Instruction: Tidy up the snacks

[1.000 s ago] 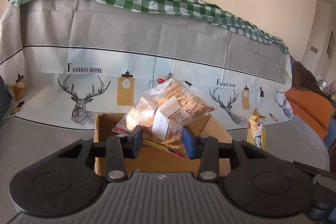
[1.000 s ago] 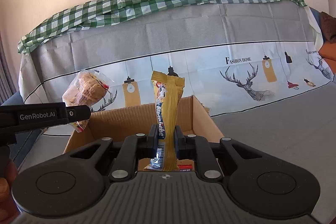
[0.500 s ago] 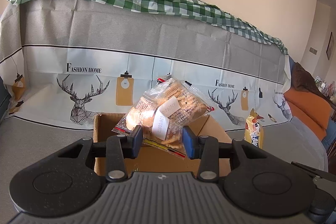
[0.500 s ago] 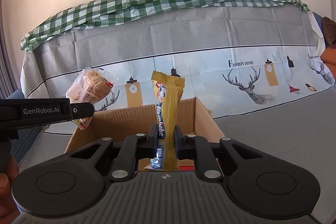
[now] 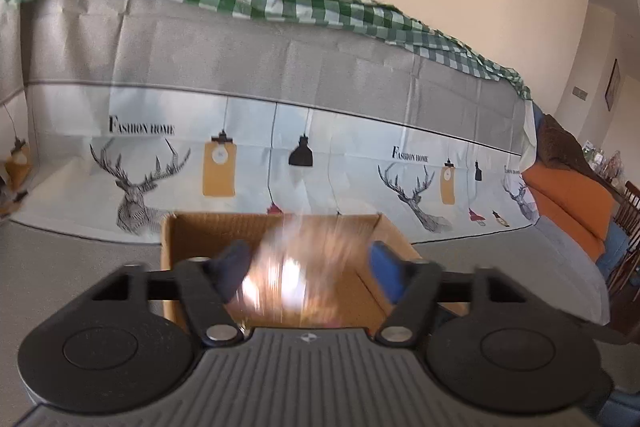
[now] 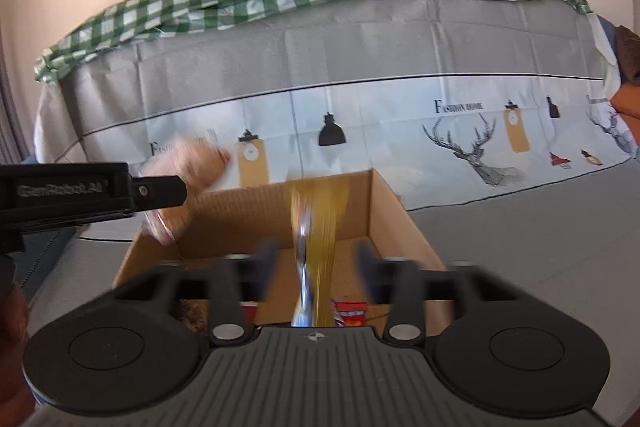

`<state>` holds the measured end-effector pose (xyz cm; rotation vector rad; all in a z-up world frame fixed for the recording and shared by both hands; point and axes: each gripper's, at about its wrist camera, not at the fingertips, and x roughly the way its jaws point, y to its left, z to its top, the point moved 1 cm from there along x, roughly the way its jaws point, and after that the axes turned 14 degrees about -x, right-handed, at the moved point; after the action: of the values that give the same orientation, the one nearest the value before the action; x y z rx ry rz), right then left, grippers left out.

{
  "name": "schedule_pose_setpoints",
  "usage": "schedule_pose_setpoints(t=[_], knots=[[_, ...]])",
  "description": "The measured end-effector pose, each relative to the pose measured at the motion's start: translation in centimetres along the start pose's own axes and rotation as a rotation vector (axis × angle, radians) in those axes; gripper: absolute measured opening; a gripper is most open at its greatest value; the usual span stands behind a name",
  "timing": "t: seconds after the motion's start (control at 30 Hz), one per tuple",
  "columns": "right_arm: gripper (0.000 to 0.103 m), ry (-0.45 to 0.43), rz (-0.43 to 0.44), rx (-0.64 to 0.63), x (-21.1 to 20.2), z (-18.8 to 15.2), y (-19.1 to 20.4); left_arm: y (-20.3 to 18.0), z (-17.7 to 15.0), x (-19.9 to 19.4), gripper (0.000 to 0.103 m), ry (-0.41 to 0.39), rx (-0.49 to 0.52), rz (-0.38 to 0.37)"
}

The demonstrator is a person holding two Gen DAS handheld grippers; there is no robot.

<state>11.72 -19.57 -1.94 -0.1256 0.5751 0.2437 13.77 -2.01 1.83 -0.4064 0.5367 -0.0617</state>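
Straight below both sets of spreading, opening fingers sits the cardboard box (image 6: 362,211): the clear biscuit bag (image 5: 304,267) between the left gripper (image 5: 310,265) pads and the upright yellow packet (image 6: 316,247) between the right gripper (image 6: 316,259) pads are both unpinched.

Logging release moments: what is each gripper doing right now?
Left gripper: jaws opening, clear bag of biscuits blurred between them, over the cardboard box.
Right gripper: jaws opening, yellow snack packet blurred between them, over that box.
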Motion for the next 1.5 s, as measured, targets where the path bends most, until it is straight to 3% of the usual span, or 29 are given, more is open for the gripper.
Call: schedule_pose_setpoints(t=[0.23,0.3,0.57,0.67,0.8,1.0,1.13,1.23,1.37,1.5], knots=[[0.102,-0.017,-0.033,0.015,-0.6,0.1,-0.5,0.6,0.5,-1.8,0.093,-0.066,0.061,-0.002],[0.102,-0.021,-0.030,0.017,-0.8,0.1,-0.5,1.0,0.5,-2.3,0.098,-0.088,0.077,0.006],[0.102,-0.057,-0.041,0.024,-3.0,0.1,-0.9,0.8,-1.5,-6.4,0.099,-0.186,0.232,0.079],[0.102,-0.057,-0.022,0.028,-4.6,0.0,-1.1,1.0,-2.3,-8.8,0.099,-0.171,0.222,0.080],[0.102,-0.054,0.001,-0.005,-7.7,-0.4,-1.3,1.4,-3.7,-11.8,0.100,-0.075,0.145,0.082],[0.102,-0.022,0.027,-0.114,-11.9,-3.4,-1.3,0.2,-7.0,-14.6,0.103,-0.001,0.057,0.179],[0.102,0.031,0.056,-0.049,-12.0,-6.7,-1.8,0.0,-10.8,-14.8,0.103,0.013,-0.015,0.214],[0.102,-0.011,0.023,-0.017,-12.2,-7.4,-2.0,0.1,-12.9,-13.1,0.103,0.104,-0.016,0.255],[0.102,0.001,0.006,-0.029,-11.3,-7.4,-1.7,-0.6,-13.1,-12.1,0.103,0.070,0.081,0.277],[0.102,-0.013,-0.006,-0.025,-11.3,-7.4,-1.8,0.3,-12.5,-11.5,0.103,0.090,0.015,0.276]])
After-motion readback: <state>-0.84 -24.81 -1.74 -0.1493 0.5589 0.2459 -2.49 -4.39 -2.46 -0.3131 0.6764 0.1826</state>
